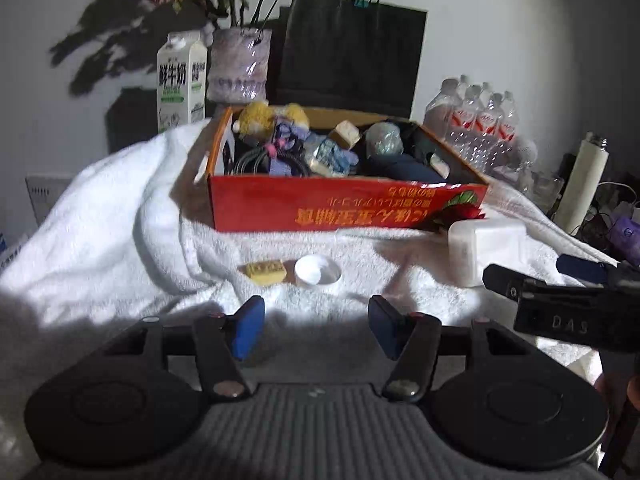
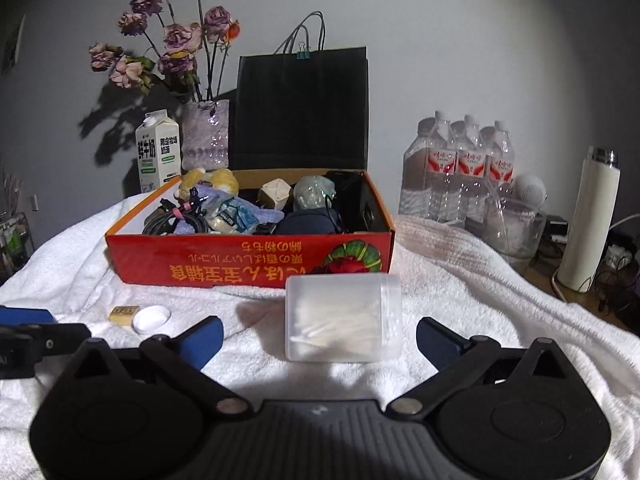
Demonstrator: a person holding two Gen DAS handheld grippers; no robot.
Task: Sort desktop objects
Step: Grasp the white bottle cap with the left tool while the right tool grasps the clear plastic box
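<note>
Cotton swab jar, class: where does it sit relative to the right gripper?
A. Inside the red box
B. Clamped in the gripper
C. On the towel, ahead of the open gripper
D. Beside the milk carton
C: the cotton swab jar stands on the towel, ahead of the right gripper, whose fingers are spread and not touching it.

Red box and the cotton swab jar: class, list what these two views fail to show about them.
- Red box: its bottom layer is hidden in both views by the piled contents.
- Cotton swab jar: whether it has a lid; the frosted wall blurs the top in the right wrist view.
- Right gripper: cut off by the left wrist view's edge.
</note>
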